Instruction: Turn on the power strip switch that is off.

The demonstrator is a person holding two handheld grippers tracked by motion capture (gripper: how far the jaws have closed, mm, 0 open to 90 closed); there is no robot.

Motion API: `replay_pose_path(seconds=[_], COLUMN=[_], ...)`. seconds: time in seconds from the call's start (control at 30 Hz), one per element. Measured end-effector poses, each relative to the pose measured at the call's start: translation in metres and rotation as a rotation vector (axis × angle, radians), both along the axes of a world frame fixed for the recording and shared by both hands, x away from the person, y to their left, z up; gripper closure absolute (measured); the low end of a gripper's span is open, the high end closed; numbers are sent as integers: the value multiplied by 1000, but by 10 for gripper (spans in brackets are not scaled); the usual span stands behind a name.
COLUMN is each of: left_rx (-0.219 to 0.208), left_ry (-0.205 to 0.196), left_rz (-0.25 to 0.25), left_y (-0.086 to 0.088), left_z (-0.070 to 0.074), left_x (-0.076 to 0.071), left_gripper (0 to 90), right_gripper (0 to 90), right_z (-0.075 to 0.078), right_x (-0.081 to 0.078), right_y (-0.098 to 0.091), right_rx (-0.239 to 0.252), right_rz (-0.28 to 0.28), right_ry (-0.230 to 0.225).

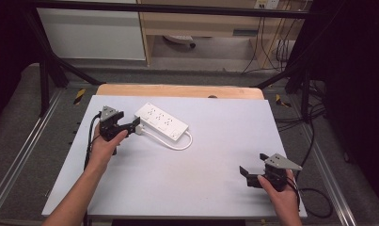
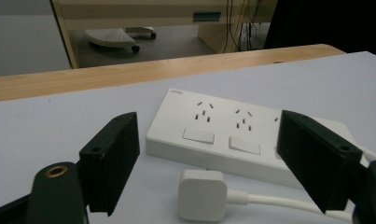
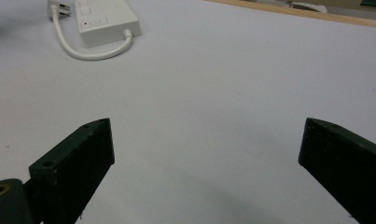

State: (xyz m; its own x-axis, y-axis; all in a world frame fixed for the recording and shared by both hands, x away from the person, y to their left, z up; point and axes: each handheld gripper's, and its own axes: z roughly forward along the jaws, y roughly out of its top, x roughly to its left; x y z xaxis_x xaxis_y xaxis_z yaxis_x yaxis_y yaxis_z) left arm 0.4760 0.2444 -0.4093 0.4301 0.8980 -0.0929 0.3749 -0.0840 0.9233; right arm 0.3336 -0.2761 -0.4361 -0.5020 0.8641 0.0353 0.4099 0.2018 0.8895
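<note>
So the main thing here is a flat white plastic power strip (image 1: 161, 121) with several socket groups and rectangular rocker switches along its top. It's lying at an angle on the far left part of the pale grey surface (image 1: 210, 155). A short white cable (image 1: 170, 142) loops out of its near-right end and curls back left to a chunky white square plug (image 2: 201, 194), which sits on the surface just in front of the strip's long side.

The left tool (image 1: 133, 126) is right there at the strip's left end, black jaws spread wide apart, and in the left gripper view the plug sits between them, nothing clamped. The person's left hand (image 1: 104, 145) holds it from behind.

The right tool (image 1: 244, 175) is well away at the near right of the surface, jaws also wide apart over bare surface, held by the right hand (image 1: 280, 192). From the right gripper view the strip is far off at the top left.
</note>
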Motion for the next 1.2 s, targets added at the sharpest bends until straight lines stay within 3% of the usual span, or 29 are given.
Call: replay_pose_path(seconds=[0.27,0.6,0.8,1.2], left_rx=[30,41,50,39], left_ry=[25,25,3,8], left_rz=[-6,-11,-13,-9], left_y=[-6,-11,-12,-11], left_z=[-1,-2,-2,-10], left_x=[11,23,29,39], left_gripper=[212,234,296,409], right_gripper=[38,37,37,37], right_z=[0,-1,-1,-1], right_x=[0,0,0,0], right_y=[-1,-1,-1,-2], right_rx=[1,4,5,8], right_rz=[0,-2,-3,-5], right_ry=[1,4,9,13])
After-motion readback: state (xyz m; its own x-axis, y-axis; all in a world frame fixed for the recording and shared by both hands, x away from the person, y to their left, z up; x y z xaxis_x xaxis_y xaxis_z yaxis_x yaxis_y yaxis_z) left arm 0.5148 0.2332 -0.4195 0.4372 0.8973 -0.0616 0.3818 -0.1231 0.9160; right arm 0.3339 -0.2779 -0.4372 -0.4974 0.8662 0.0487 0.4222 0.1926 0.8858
